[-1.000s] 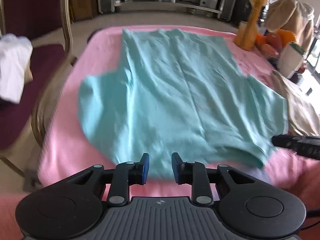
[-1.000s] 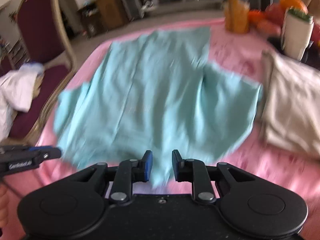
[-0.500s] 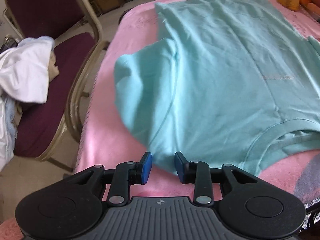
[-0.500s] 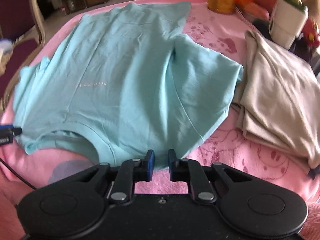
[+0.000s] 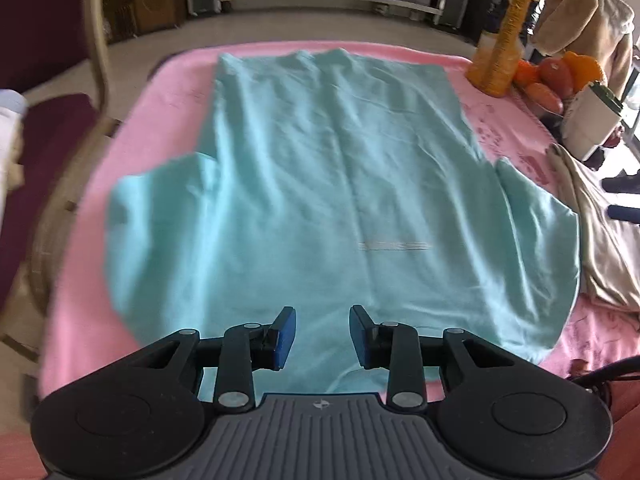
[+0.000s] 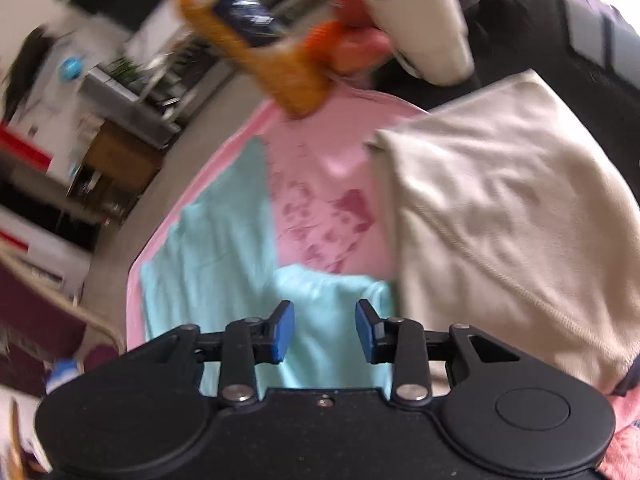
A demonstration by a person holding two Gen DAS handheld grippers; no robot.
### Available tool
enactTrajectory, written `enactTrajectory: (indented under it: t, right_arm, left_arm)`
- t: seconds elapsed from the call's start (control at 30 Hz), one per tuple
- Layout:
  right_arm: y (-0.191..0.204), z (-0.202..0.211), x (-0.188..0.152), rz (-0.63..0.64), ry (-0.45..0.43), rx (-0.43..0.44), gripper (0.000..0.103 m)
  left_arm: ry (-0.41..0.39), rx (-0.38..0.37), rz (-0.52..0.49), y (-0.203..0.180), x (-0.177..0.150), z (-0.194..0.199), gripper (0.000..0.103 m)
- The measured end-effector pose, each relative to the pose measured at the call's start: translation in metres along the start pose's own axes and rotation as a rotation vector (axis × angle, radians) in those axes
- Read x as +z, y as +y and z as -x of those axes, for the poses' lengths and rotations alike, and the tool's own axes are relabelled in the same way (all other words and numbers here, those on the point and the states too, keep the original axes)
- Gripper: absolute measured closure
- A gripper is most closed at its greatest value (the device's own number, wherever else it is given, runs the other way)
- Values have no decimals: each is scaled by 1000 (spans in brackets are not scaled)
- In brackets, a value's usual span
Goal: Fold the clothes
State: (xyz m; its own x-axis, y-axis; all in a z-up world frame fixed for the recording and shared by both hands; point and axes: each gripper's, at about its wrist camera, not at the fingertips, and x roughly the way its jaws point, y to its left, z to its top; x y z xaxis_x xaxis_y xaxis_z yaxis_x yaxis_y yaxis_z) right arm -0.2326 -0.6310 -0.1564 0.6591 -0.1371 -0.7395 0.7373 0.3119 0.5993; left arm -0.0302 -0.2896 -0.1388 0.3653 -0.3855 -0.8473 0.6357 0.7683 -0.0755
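A teal T-shirt (image 5: 340, 200) lies spread flat on the pink blanket (image 5: 160, 104), collar toward me and hem at the far end. My left gripper (image 5: 322, 336) hovers open over the collar end, with nothing between its blue pads. My right gripper (image 6: 325, 332) is tilted and open above the shirt's right sleeve (image 6: 320, 292), close beside a folded beige garment (image 6: 500, 220). In the left wrist view its dark fingers (image 5: 622, 184) poke in at the right edge. The right wrist view is blurred.
The beige garment (image 5: 592, 232) lies along the blanket's right side. Behind it stand an orange bottle (image 5: 508, 32), fruit (image 5: 556, 76) and a white pot (image 5: 588, 120). A maroon chair (image 5: 52, 128) stands at the left.
My left gripper swung from the left sleeve back to the collar middle. My right gripper moved out to the right sleeve, tilted, and its jaws widened.
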Motion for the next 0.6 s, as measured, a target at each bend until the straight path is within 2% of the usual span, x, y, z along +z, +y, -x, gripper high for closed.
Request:
enactTrajectory:
  t: [0.03,0.1,0.13,0.27,0.37,0.47,0.57,0.6]
  right_arm:
    - [-9,-8,4,-36,14,2,70]
    - [-25,-23,1,-91,46,7,80]
    - [-30,-29,-2,-115,65,6,81]
    - [-23,-35,2,-69,63,21,82]
    - [-25,-47,5,-90,92,-38,81]
    - [-30,-59,6,-139,140,-63,76]
    - [-32,-62,4,-185,141,-35,64]
    - [-34,-61,3,-213,133,-28,64]
  left_arm:
    - [14,2,3,0,-2,-8,71]
    - [38,5,11,2,-7,-23,72]
    - [44,4,16,4,-9,-27,72]
    - [37,6,5,6,-13,-33,70]
    - [22,8,-13,5,-14,-34,69]
    - [6,8,-30,4,-16,-33,68]
    - [2,0,-28,5,-16,-33,67]
    - [0,-2,-27,5,-17,-33,66]
